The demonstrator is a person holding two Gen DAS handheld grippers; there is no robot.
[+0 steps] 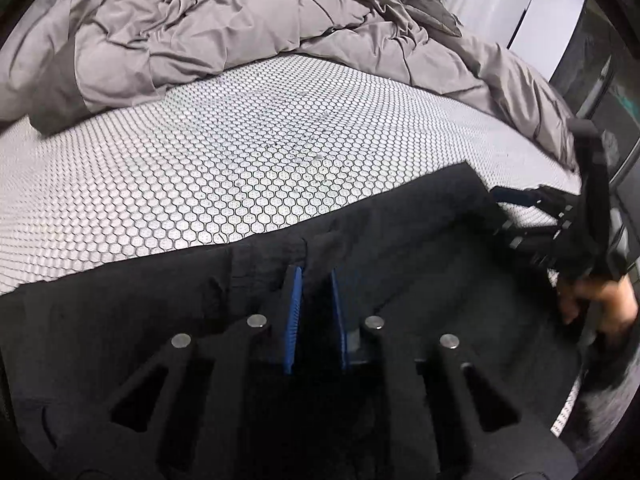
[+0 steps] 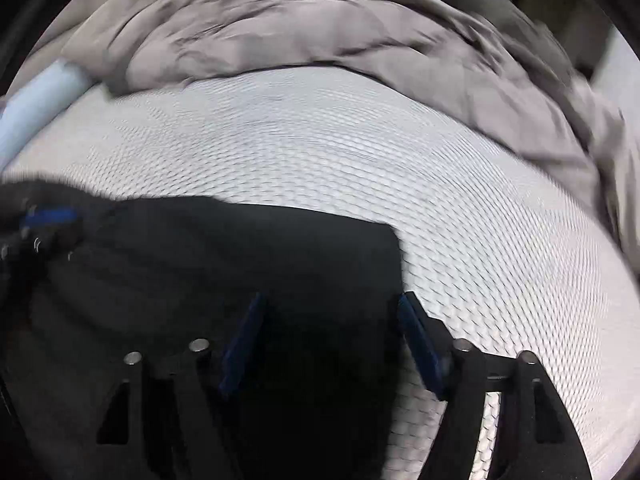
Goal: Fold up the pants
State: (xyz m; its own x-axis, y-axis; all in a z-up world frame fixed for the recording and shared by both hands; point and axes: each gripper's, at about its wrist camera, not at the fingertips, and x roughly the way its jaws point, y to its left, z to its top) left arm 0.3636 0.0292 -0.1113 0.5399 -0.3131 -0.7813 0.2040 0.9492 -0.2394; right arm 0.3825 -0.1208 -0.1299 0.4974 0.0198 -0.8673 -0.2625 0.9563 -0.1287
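Black pants [image 1: 400, 240] lie flat across the near part of a mattress with a white honeycomb cover [image 1: 240, 140]. My left gripper [image 1: 315, 276] sits at their far edge, its blue pads close together with a raised fold of the black cloth pinched between them. In the blurred right wrist view the pants [image 2: 240, 248] end in a square corner. My right gripper [image 2: 332, 298] stands open, wide astride that corner, one blue pad over the cloth and the other over the mattress [image 2: 440, 200]. The right gripper [image 1: 520, 220] and the hand [image 1: 592, 300] holding it show at the right of the left wrist view.
A crumpled grey duvet [image 1: 200, 20] is heaped along the far side of the bed and runs down its right edge [image 2: 560, 120]. White furniture [image 1: 520, 0] stands beyond it. A pale blue roll [image 2: 40, 100] lies at the far left.
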